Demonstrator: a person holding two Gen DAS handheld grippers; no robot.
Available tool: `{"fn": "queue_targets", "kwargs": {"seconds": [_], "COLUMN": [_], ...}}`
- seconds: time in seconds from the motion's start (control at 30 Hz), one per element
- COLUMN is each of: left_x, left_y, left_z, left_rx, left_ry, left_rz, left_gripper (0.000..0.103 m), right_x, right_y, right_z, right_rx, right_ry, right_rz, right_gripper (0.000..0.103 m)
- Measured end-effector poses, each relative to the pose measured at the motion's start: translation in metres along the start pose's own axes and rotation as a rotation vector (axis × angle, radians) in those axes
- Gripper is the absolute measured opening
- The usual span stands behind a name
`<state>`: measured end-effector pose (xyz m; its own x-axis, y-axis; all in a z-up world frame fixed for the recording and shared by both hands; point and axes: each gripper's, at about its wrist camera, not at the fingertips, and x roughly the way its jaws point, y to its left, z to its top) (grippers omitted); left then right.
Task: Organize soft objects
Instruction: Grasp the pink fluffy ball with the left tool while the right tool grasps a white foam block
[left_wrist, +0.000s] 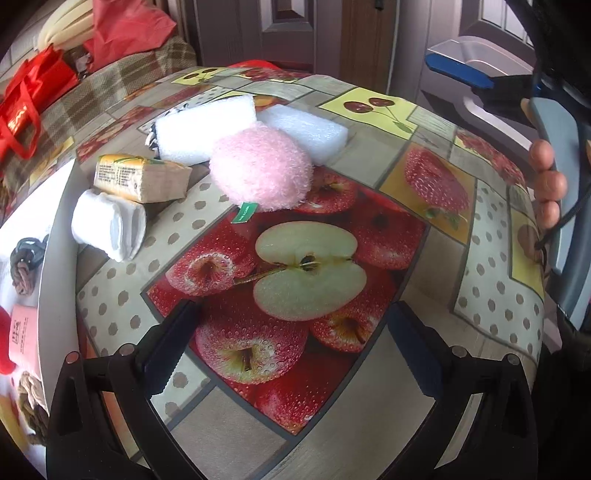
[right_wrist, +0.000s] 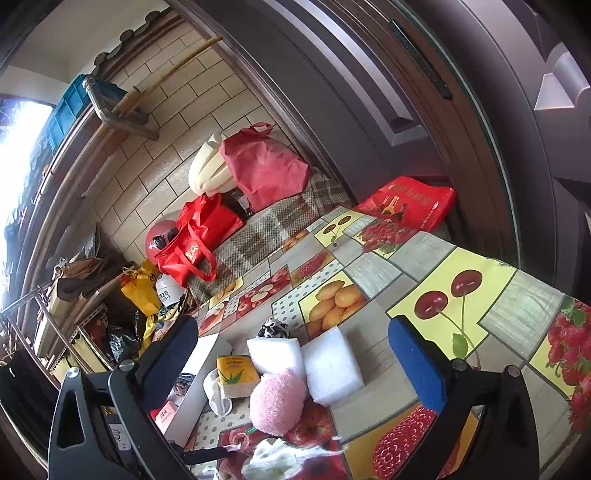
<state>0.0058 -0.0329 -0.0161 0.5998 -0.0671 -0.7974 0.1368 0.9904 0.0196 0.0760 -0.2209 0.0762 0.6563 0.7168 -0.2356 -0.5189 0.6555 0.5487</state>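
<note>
On the fruit-print tablecloth (left_wrist: 436, 280) lie a fluffy pink pad (left_wrist: 260, 168), two white foam blocks (left_wrist: 205, 127) (left_wrist: 306, 131), a yellow tissue pack (left_wrist: 142, 179) and a rolled white cloth (left_wrist: 109, 225). My left gripper (left_wrist: 291, 354) is open and empty, low over the table, short of the pile. My right gripper (right_wrist: 295, 365) is open and empty above the same pile: pink pad (right_wrist: 277, 400), foam blocks (right_wrist: 275, 354) (right_wrist: 332, 367), tissue pack (right_wrist: 238, 373). The right gripper's body also shows at the right edge of the left wrist view.
A white box (left_wrist: 55, 236) at the table's left holds several small items, including a pink pack (left_wrist: 24, 334). Red bags (right_wrist: 195, 240) (right_wrist: 410, 203) and a plaid-covered surface (right_wrist: 266, 229) lie beyond the table. A blurred white thing (right_wrist: 273, 459) is near the right wrist camera.
</note>
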Motion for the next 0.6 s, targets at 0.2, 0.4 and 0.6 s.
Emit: {"fn": "queue_targets", "kwargs": {"seconds": [0.2,0.4,0.6], "left_x": [0.0,0.001,0.001], "left_y": [0.0,0.001,0.002], "left_z": [0.0,0.001,0.004], "left_rx": [0.001,0.008,0.003], "left_ry": [0.001,-0.002,-0.006], "left_rz": [0.0,-0.009,-0.024], "left_gripper": [0.103,0.103,0.102], "right_x": [0.003,0.008,0.042], "right_y": [-0.001,0.0,-0.006], "right_z": [-0.003,0.0,0.006], "right_rx": [0.008,-0.036,-0.202], "right_ry": [0.009,0.036,0.191], "right_rz": [-0.006,-0.045,-0.163], "right_gripper": [0.103,0.103,0.103]}}
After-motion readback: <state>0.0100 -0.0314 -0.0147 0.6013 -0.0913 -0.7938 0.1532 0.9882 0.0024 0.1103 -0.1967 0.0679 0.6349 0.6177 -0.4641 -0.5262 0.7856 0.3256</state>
